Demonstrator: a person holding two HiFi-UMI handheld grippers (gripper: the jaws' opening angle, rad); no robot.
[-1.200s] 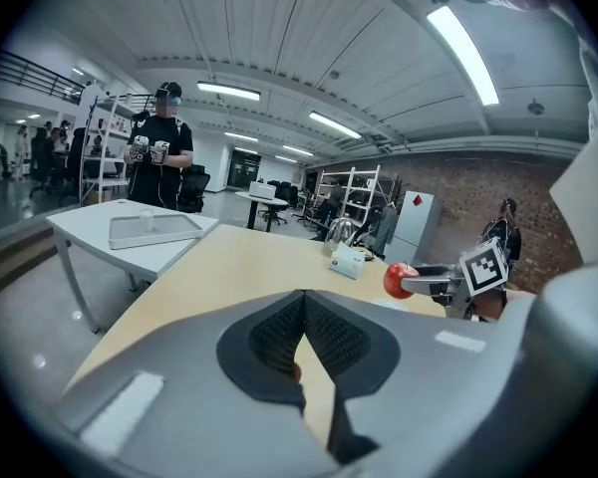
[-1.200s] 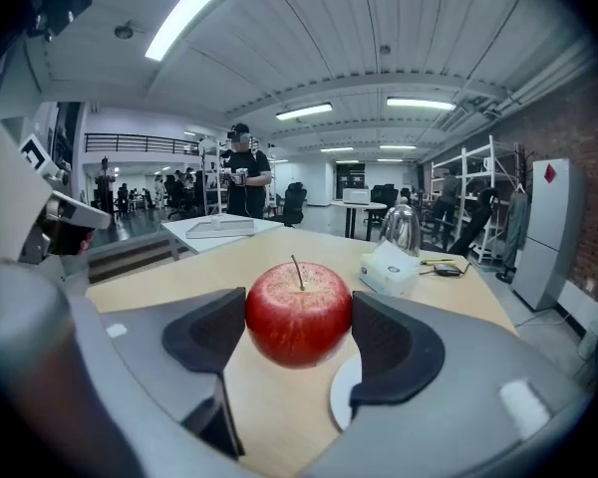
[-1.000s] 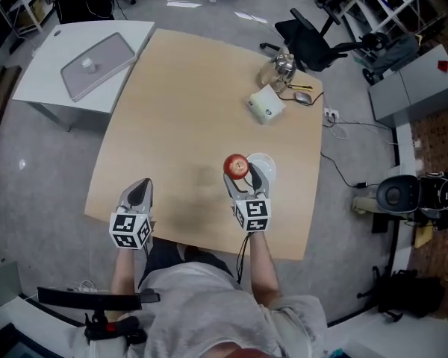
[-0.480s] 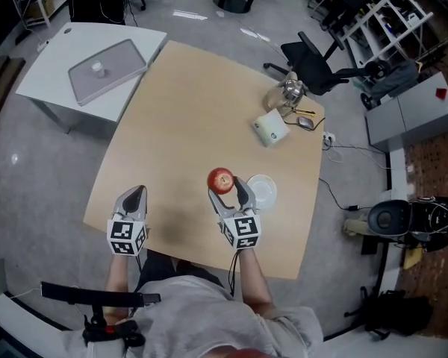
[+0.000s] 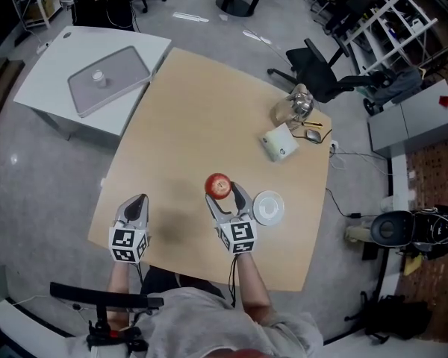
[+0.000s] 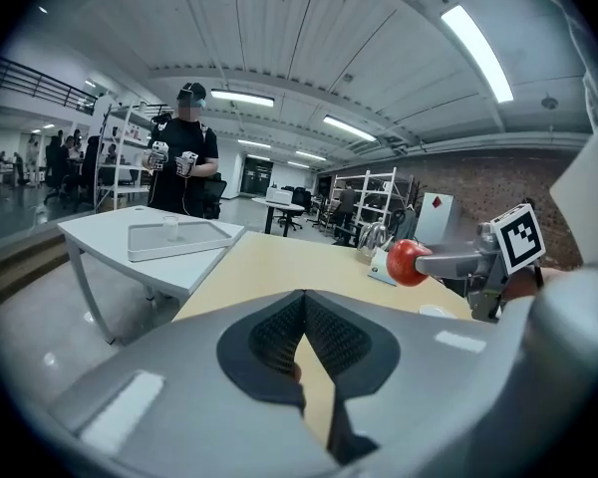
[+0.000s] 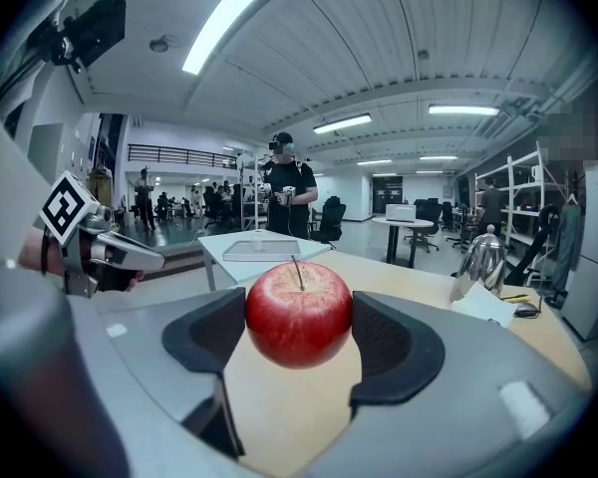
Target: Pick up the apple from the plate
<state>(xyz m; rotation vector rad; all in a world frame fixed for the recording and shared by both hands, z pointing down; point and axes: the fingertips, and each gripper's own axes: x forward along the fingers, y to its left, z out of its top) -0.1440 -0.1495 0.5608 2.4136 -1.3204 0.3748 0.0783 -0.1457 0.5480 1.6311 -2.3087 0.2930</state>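
A red apple (image 5: 219, 186) (image 7: 298, 313) with its stem up is pinched between the two dark pads of my right gripper (image 5: 221, 190) (image 7: 299, 329), held above the tan table (image 5: 187, 118). The small white plate (image 5: 268, 206) lies bare on the table just right of that gripper. My left gripper (image 5: 137, 203) (image 6: 301, 345) hovers near the table's front left corner, jaws shut with nothing between them. From the left gripper view the apple (image 6: 408, 262) shows at the right, in the other gripper's jaws.
At the table's far right stand a metal kettle (image 5: 297, 104), a white box (image 5: 279, 143) and a mouse (image 5: 313, 134). A white side table (image 5: 75, 80) with a grey tray (image 5: 108, 78) sits far left. An office chair (image 5: 319, 67) and shelving stand beyond. A person stands in the distance.
My right gripper has carried the apple left, off the plate, which now lies bare to its right. The left gripper has stayed about where it was.
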